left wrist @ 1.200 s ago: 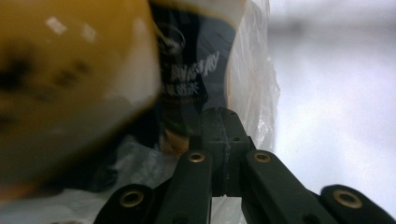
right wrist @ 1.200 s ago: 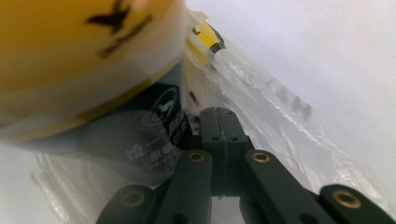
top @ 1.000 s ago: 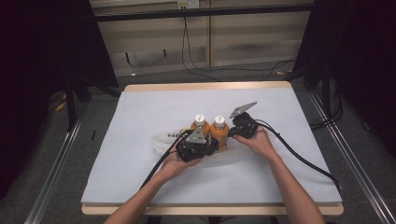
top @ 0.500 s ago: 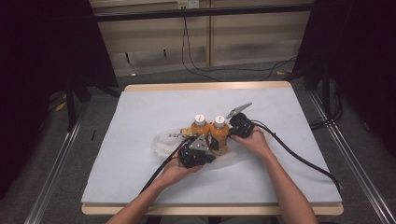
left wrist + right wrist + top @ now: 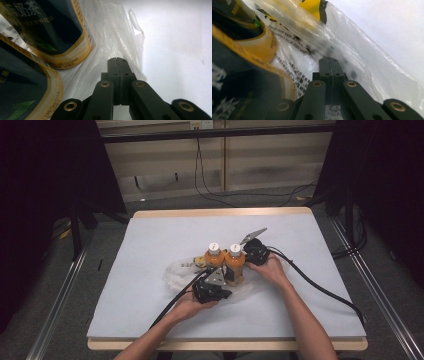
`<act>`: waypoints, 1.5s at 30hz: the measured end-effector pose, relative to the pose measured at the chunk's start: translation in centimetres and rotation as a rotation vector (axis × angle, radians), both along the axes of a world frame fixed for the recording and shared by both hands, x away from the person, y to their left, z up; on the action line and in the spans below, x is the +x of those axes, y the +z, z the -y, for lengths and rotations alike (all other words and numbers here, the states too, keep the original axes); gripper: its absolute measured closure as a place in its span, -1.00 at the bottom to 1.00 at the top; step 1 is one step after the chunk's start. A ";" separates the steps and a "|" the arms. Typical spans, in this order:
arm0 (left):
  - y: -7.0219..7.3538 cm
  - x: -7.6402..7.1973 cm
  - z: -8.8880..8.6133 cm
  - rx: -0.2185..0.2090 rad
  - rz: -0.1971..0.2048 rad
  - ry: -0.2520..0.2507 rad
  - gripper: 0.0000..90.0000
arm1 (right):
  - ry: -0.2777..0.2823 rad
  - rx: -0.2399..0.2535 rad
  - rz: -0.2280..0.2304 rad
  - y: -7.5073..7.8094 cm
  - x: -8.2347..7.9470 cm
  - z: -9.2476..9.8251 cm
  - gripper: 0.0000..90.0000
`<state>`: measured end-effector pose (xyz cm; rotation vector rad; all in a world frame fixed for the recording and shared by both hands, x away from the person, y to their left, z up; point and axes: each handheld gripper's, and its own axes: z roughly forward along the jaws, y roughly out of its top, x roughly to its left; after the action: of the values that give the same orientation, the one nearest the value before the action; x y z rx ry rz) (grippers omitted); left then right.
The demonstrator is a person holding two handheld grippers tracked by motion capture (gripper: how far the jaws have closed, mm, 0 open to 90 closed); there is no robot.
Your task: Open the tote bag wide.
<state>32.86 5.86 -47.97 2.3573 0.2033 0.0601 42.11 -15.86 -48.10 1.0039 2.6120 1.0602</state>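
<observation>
Two orange bottles [image 5: 225, 263] with white caps stand upright side by side near the middle of the bench [image 5: 150, 245], inside a clear plastic bag [image 5: 175, 272] that lies crumpled around their bases. My left gripper [image 5: 117, 62] sits just in front of them, its jaws clenched on a fold of the bag (the film bunches right at the tips). My right gripper [image 5: 328, 62] is beside the right-hand bottle, jaws likewise pressed together with the bag's printed film pinched between them.
</observation>
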 end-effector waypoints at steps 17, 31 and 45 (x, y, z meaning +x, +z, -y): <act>-0.1 -0.5 0.2 -0.021 -0.015 -0.028 1.00 | -0.056 0.029 -0.004 -0.2 1.7 -0.7 1.00; -0.1 -1.3 0.2 -0.023 -0.013 -0.055 1.00 | -0.107 0.021 0.008 -0.3 3.3 -1.4 1.00; -0.2 -1.7 0.0 -0.036 -0.018 -0.072 1.00 | -0.134 -0.009 0.018 -0.2 4.4 -2.0 1.00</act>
<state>31.15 5.85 -48.20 2.3276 0.1267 -0.0001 46.47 -13.90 -48.29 1.1440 2.4927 1.0202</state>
